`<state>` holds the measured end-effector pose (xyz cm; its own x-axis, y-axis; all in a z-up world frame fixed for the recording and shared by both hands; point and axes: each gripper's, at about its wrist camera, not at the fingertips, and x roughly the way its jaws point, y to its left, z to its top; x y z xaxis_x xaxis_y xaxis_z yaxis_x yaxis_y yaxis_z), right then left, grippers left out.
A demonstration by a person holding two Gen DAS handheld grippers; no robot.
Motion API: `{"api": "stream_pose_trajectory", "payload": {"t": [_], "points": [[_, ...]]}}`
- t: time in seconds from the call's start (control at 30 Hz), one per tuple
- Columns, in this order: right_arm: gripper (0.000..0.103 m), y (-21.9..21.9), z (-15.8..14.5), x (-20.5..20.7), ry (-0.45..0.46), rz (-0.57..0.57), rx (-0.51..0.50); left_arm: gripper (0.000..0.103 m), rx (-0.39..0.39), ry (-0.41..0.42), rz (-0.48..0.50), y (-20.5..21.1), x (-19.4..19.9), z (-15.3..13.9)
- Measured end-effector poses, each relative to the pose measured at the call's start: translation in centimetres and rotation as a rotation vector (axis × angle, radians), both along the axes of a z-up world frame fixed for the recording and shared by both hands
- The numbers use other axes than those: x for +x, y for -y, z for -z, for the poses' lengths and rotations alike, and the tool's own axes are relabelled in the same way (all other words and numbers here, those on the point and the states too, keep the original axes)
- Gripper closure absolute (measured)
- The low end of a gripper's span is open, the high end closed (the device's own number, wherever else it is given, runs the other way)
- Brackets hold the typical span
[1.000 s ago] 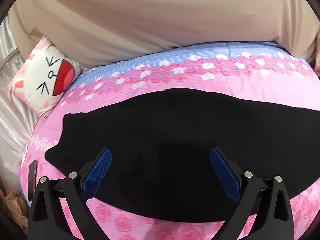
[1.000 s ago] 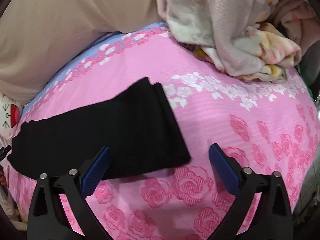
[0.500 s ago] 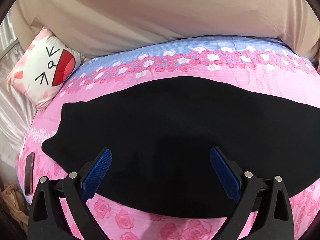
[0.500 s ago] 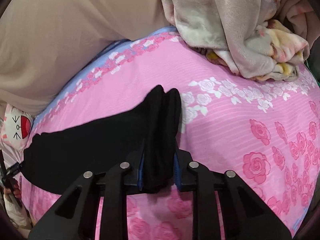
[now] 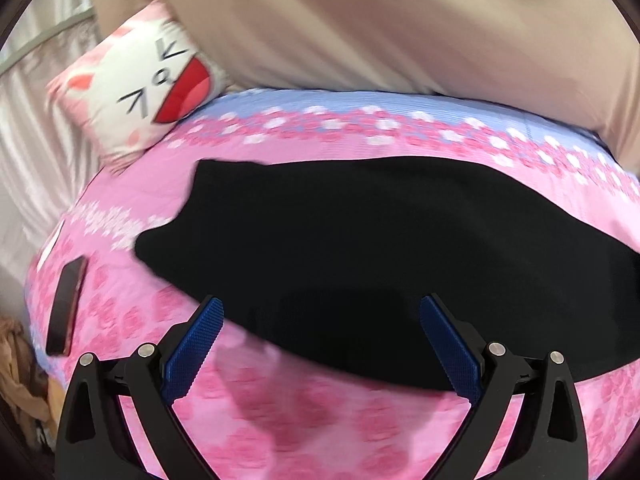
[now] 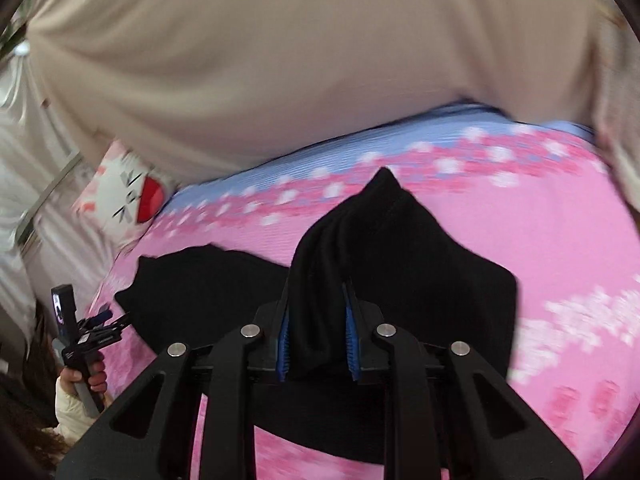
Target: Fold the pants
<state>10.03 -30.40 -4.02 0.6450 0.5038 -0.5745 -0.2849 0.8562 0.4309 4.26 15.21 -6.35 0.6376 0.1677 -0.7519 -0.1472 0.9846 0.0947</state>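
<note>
Black pants point(image 5: 380, 248) lie flat on a pink flowered bedsheet point(image 5: 304, 420). My left gripper point(image 5: 320, 344) is open, its blue pads either side of the near edge of the pants, holding nothing. In the right wrist view my right gripper point(image 6: 316, 336) is shut on the leg end of the pants point(image 6: 360, 248), lifted so the cloth bunches up between the pads. The rest of the pants point(image 6: 200, 280) lies flat to the left. The left gripper point(image 6: 86, 332) shows at the left edge there, held in a hand.
A white cat-face pillow point(image 5: 152, 84) rests at the bed's far left. A beige sheet point(image 5: 360, 28) hangs behind the bed. A dark phone point(image 5: 66, 306) lies near the bed's left edge. Pale satin fabric point(image 5: 28, 128) lies left of the bed.
My right gripper closed on the leg end of the pants, lifted it and carried it left. My left gripper shifted left toward the waist end, staying open.
</note>
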Motion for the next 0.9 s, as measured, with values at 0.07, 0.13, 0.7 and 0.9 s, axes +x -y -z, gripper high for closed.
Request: {"api": "stream_pose_trajectory", "payload": {"t": [0.07, 0.13, 0.7, 0.9], "points": [[0.082, -5.2, 0.1, 1.4, -0.011, -0.080, -0.008, 0.006, -0.013, 0.003, -0.036, -2.5, -0.5, 0.0], [0.083, -9.2, 0.3, 1.9, -0.021, -0.145, -0.013, 0.006, -0.021, 0.002, -0.077, -5.1, -1.1, 0.1], [0.072, -28.7, 7.1, 3.5, -0.098, -0.355, -0.223, 0.006, -0.153, -0.038, -0.315, -19.9, -3.0, 2.6], [0.036, -26.6, 3.7, -0.6, 0.038, -0.260, -0.195, 0.006, -0.407, -0.079, -0.330, -22.6, -0.8, 4.5]]}}
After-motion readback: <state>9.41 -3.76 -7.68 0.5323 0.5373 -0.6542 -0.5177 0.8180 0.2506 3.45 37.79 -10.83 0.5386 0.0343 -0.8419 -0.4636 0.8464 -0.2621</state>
